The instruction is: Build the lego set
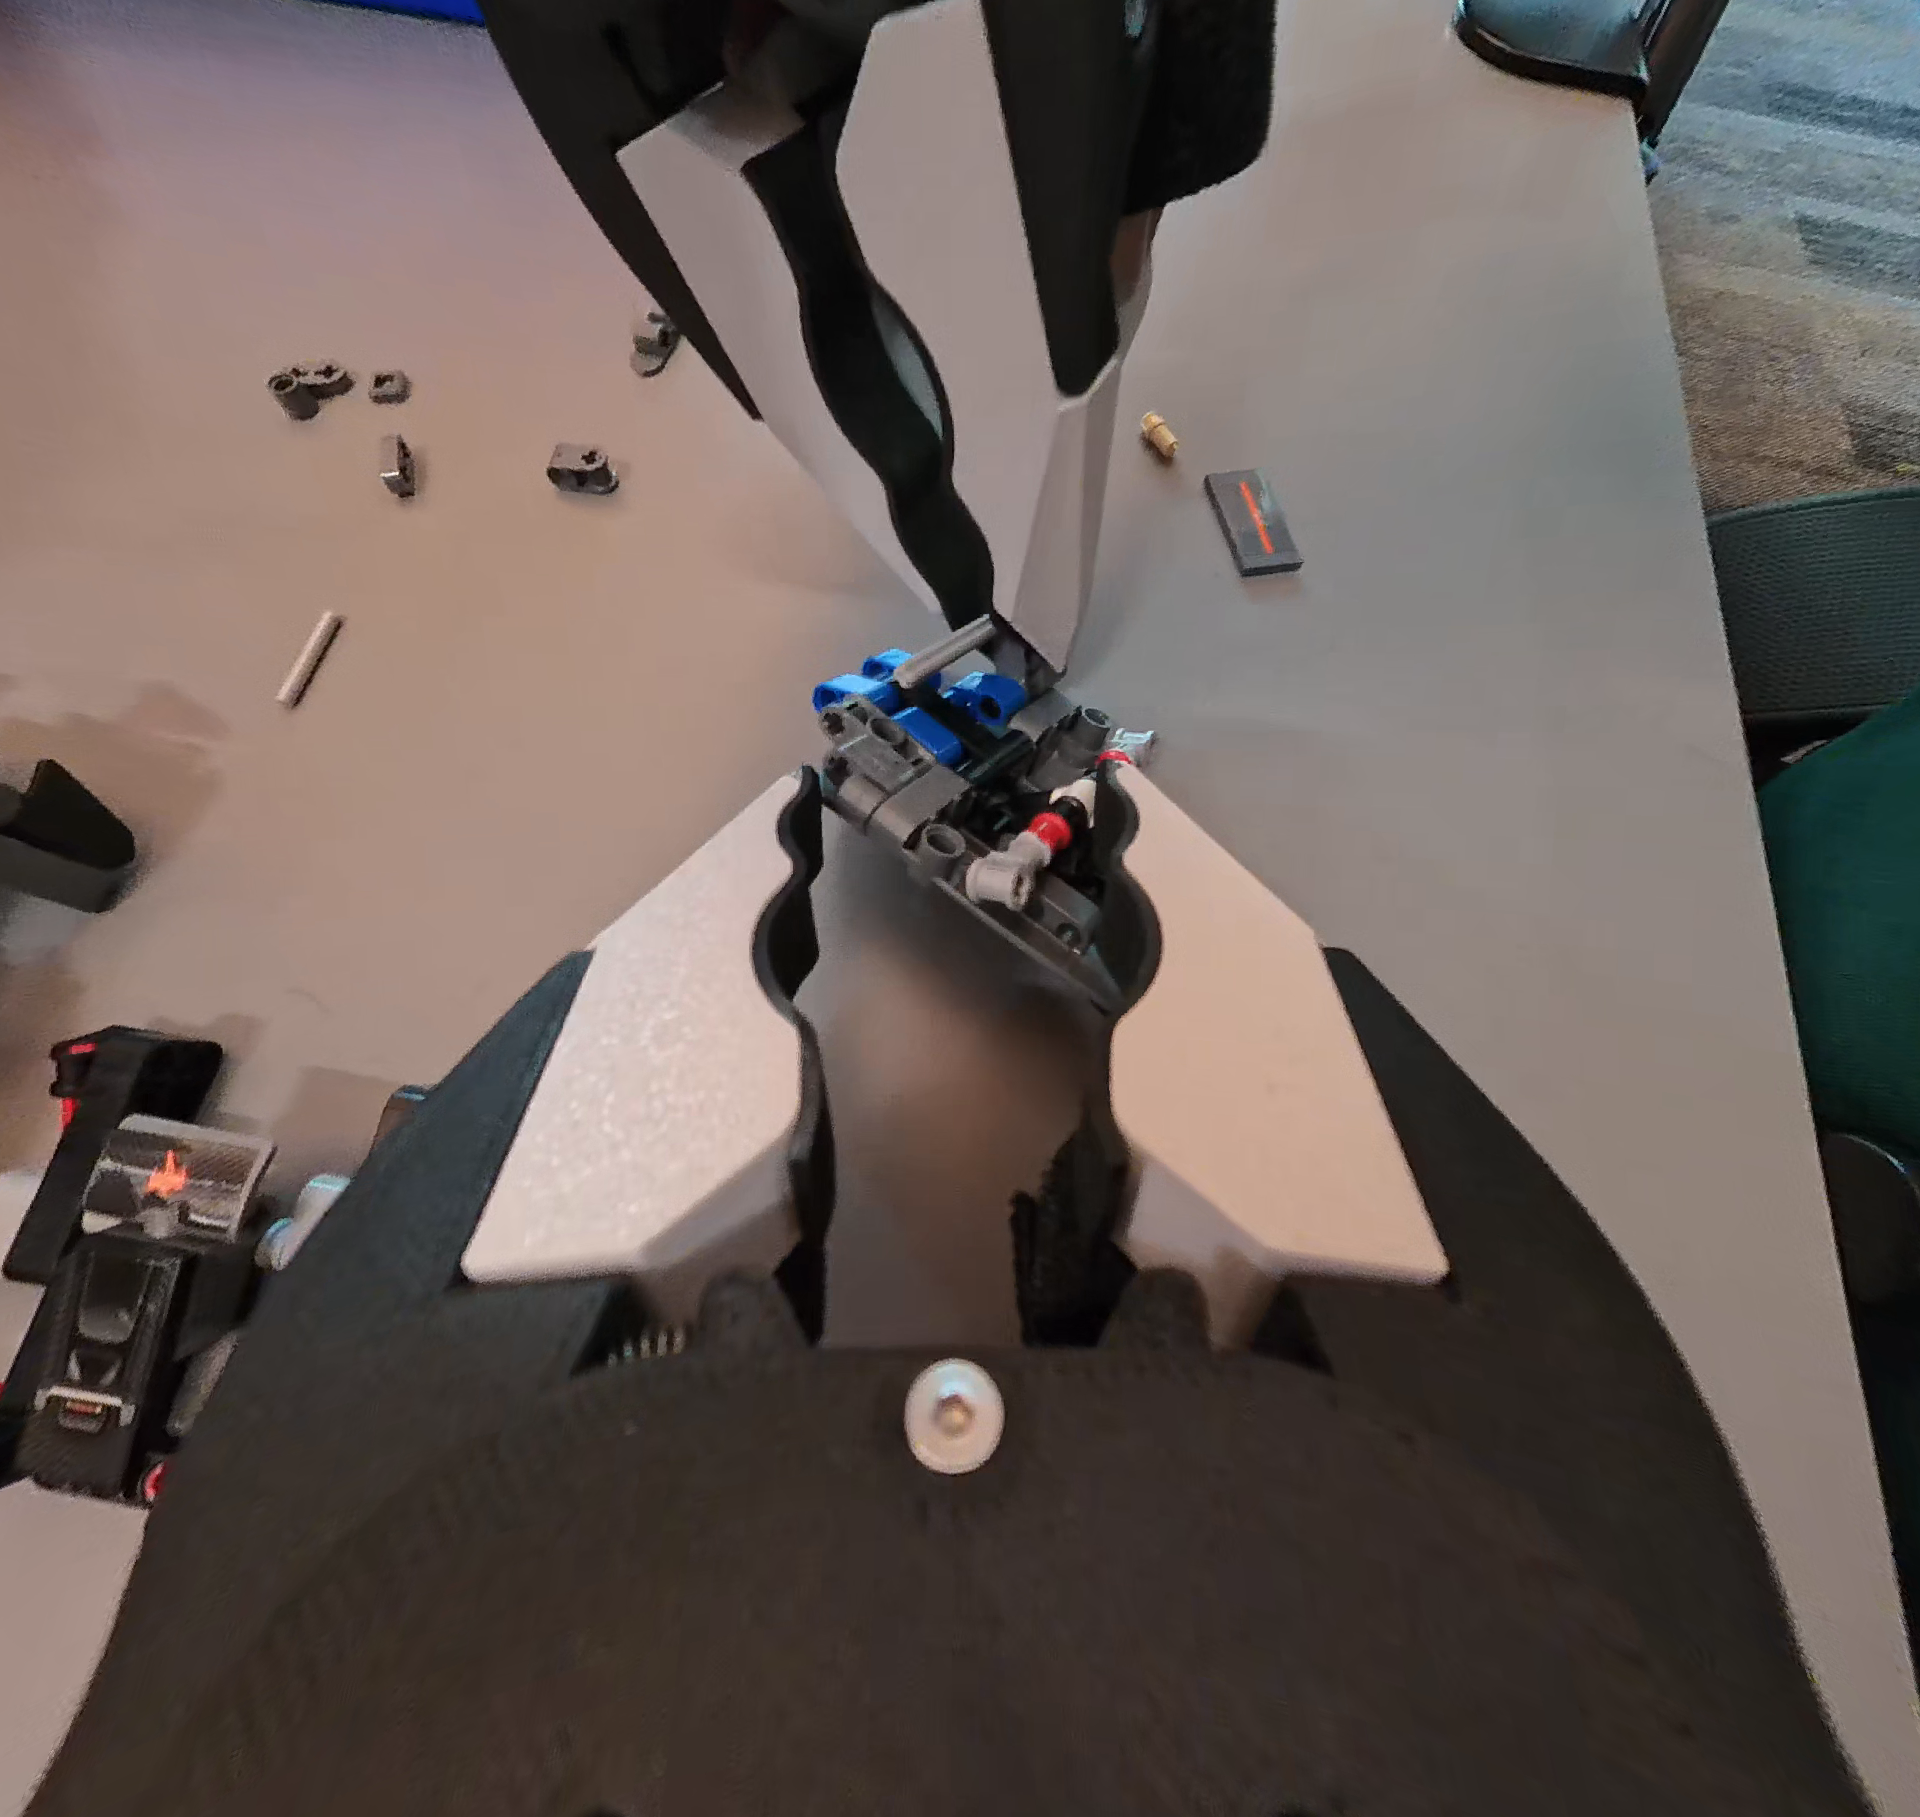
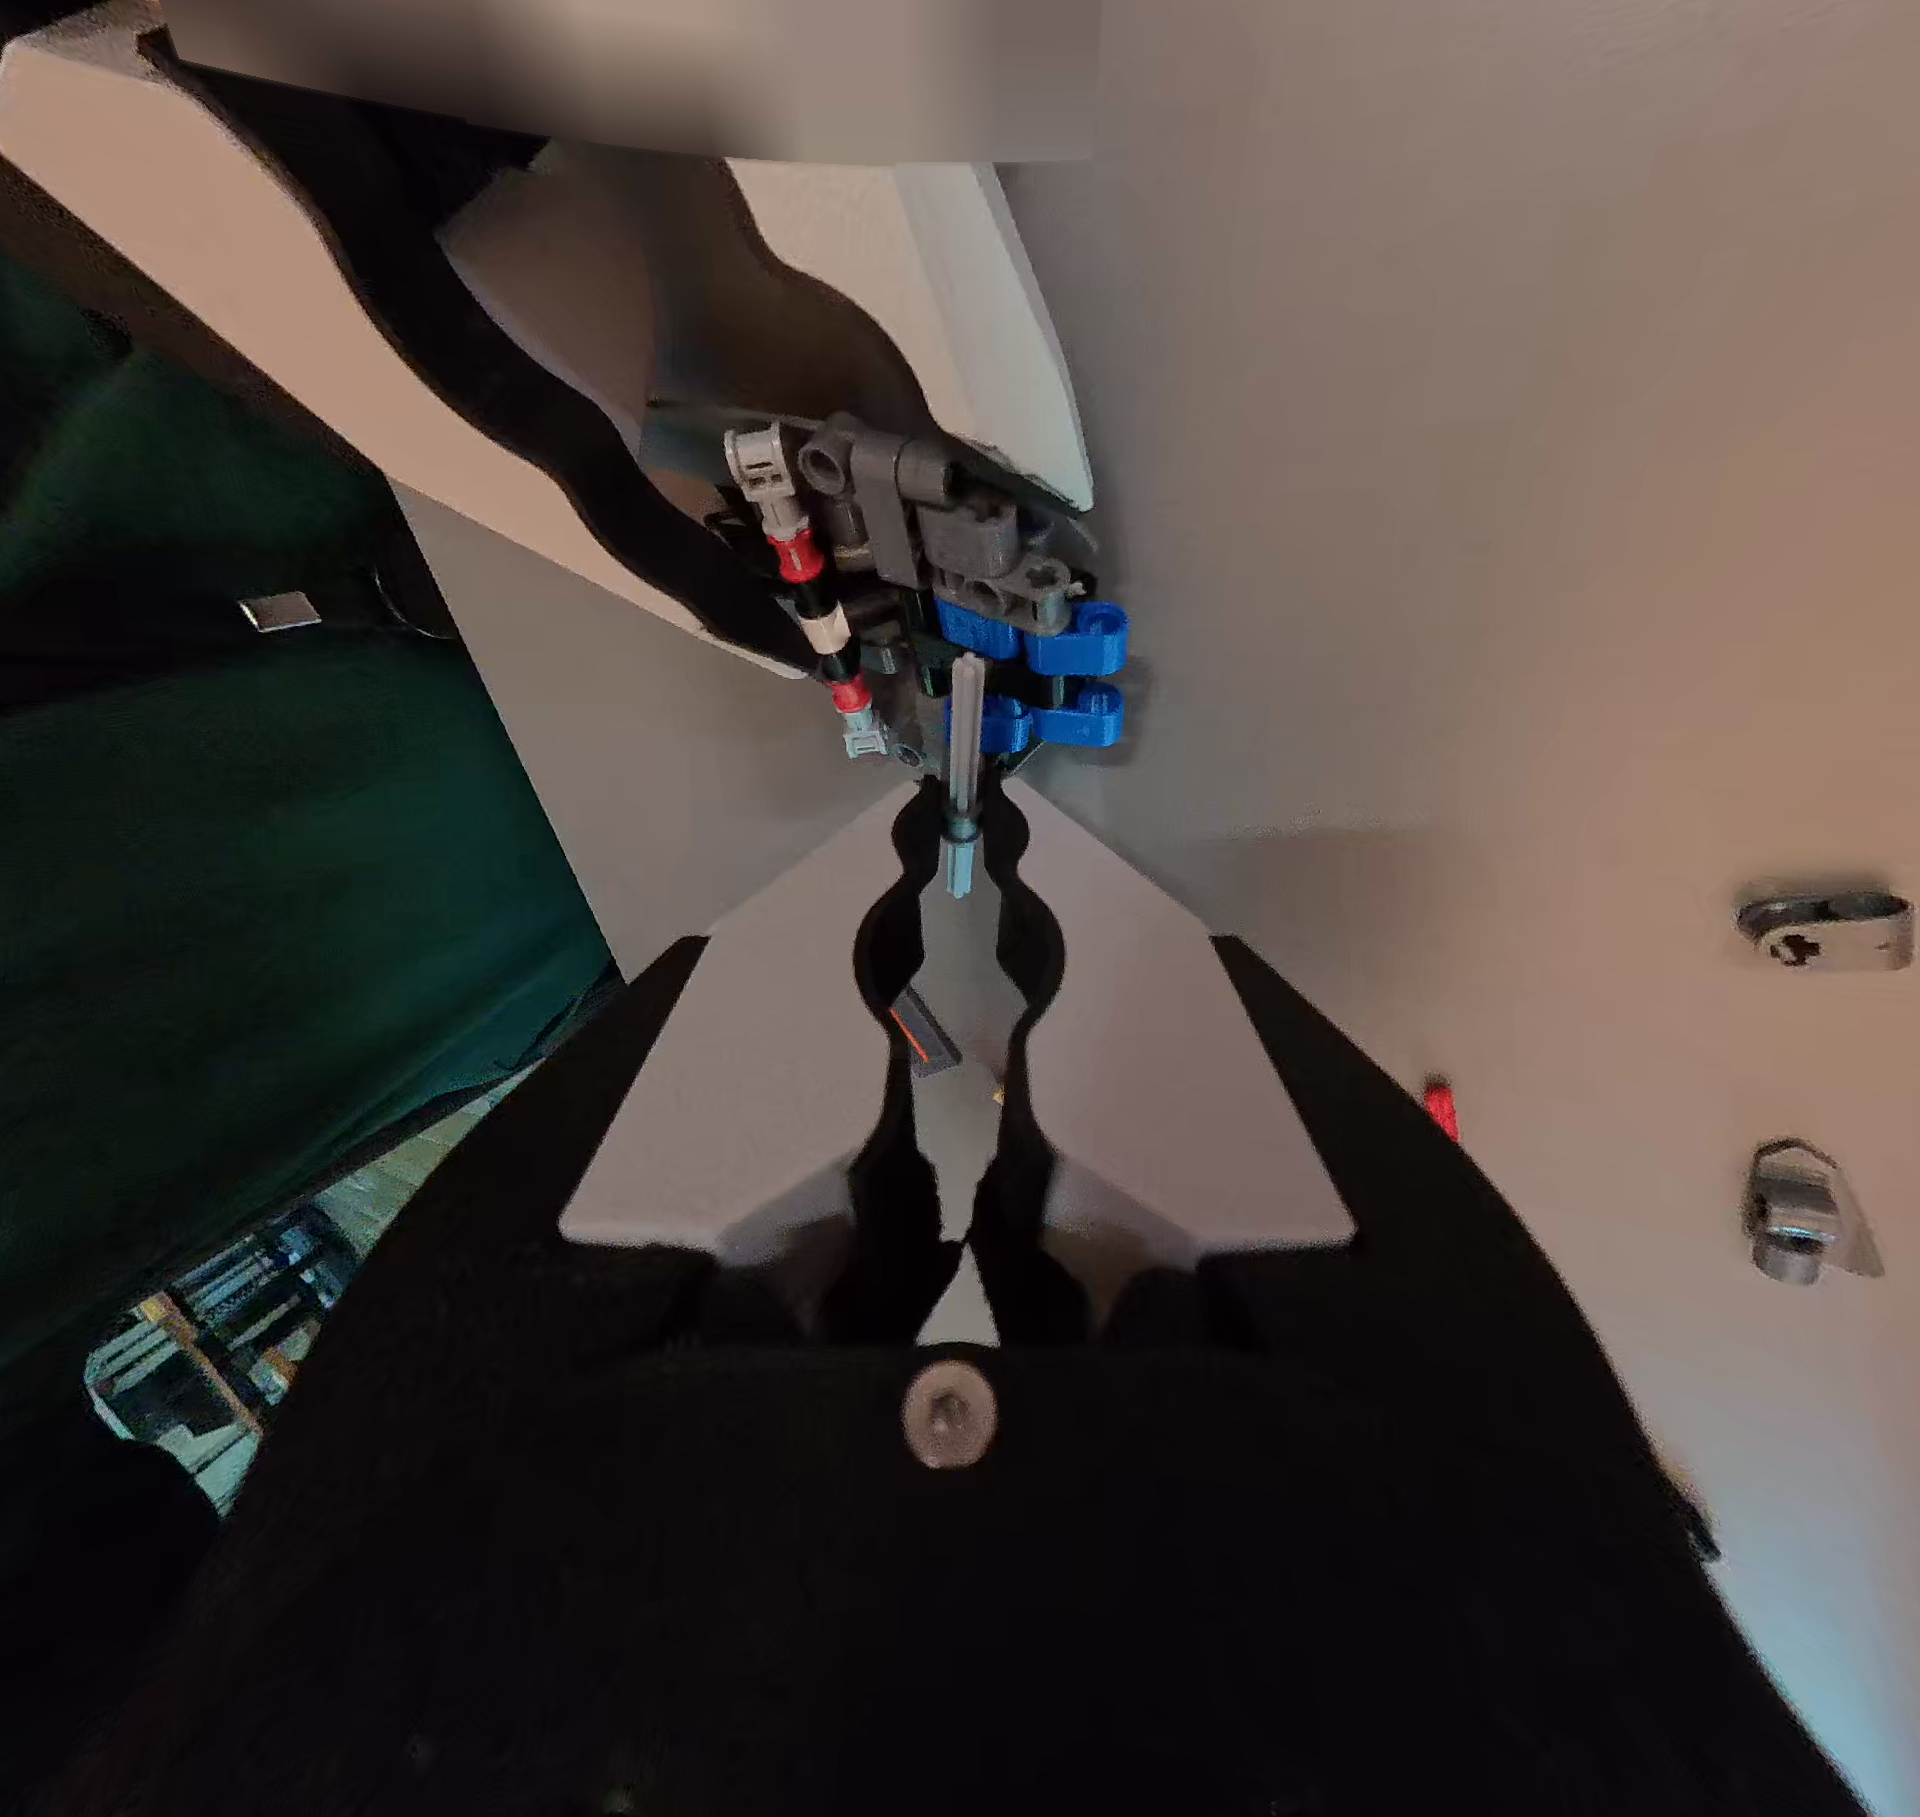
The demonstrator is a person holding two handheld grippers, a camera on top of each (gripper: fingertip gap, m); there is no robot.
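The left tool [image 1: 961, 801] is pinching the lego assembly [image 1: 966, 801] between its fingertips, holding it just above the grey tabletop [image 1: 1403, 624]. The assembly is showing dark grey beams, blue connectors [image 1: 914, 702] on its far side, and a red, white and black rod [image 1: 1060, 811] along its right flank. Opposite it, the right tool [image 2: 961, 811] is squeezing a light grey axle [image 2: 964, 770] at its tips, the axle's far end lying between the blue connectors [image 2: 1070, 666]. Farther off, small dark grey pieces [image 1: 312, 387] are lying scattered to the left, well apart, beside a loose grey axle [image 1: 309, 659]. To the right, a flat dark tile [image 1: 1253, 524] and a tan pin [image 1: 1158, 435] are sitting near the tabletop edge [image 1: 1704, 520], with bare surface between.
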